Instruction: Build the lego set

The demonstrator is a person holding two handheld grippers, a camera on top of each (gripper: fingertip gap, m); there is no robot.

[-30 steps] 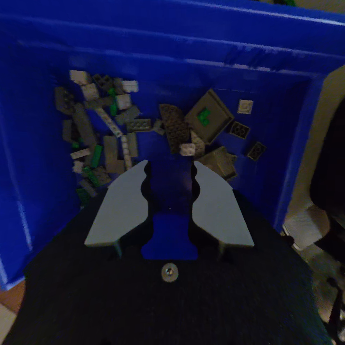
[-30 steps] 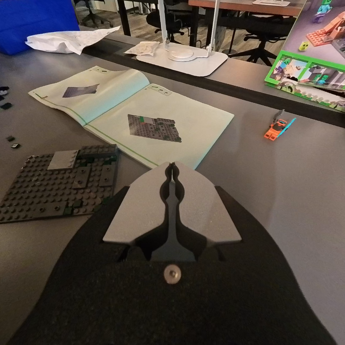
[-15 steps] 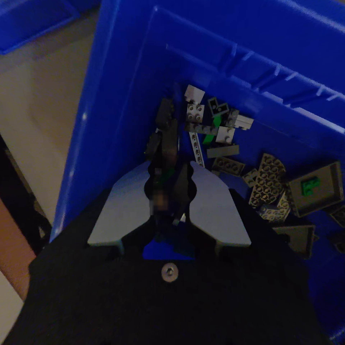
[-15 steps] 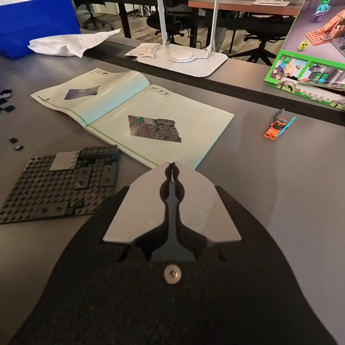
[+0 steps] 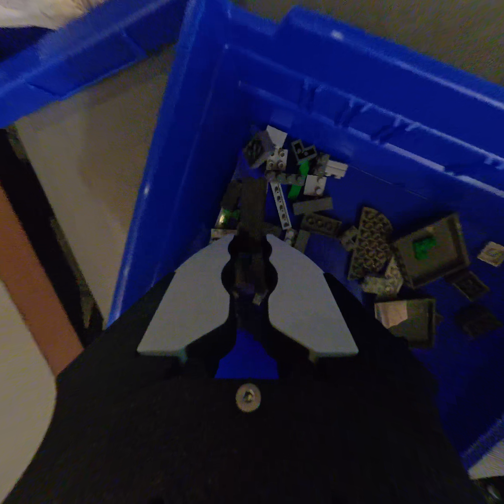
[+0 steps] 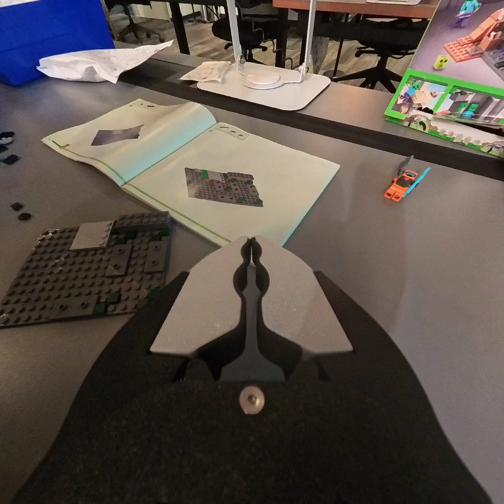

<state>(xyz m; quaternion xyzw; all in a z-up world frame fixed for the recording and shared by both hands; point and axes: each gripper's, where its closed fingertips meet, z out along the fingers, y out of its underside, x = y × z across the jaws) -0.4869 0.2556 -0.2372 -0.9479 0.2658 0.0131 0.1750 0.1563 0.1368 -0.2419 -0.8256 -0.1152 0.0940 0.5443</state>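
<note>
Inside the blue bin, the left gripper seems to pinch a long dark lego plate by one end, so it could twist free, while the right gripper hovers pressed together near the grey baseplate.

Your left grey two-finger gripper points steeply down with its jaws clamped on a long dark grey brick, while your right grey two-finger gripper hovers level, fingertips pressed together, holding nothing.
</note>
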